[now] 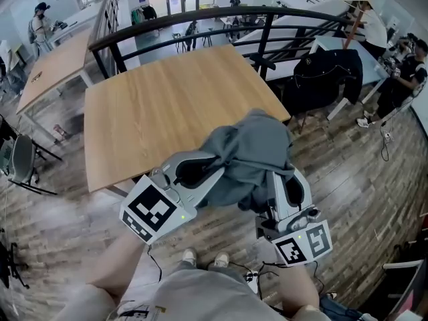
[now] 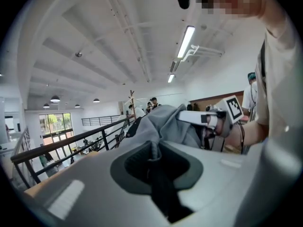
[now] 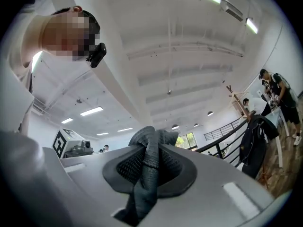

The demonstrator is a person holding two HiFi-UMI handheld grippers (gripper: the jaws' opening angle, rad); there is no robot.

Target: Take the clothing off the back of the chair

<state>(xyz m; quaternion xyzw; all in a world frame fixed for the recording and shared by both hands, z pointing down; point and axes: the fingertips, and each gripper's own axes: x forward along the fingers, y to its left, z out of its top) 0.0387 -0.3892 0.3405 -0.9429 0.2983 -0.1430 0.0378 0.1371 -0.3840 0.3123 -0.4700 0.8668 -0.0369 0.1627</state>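
Ribbed hem [image 3: 150,164] of clothing [image 1: 251,159] shows only in right gripper view.

The head view shows two grippers, the left gripper [image 1: 194,171] at seven o'clock and the right gripper [image 1: 284,189] at five. One grey garment [image 1: 251,152] sits at the centre. There are two wooden tables, the near table [image 1: 167,102] at twelve o'clock and the far table [image 1: 57,65] at ten. One black jacket [image 1: 328,75] hangs at two o'clock. Two pale shoes [image 1: 189,256] show at six.
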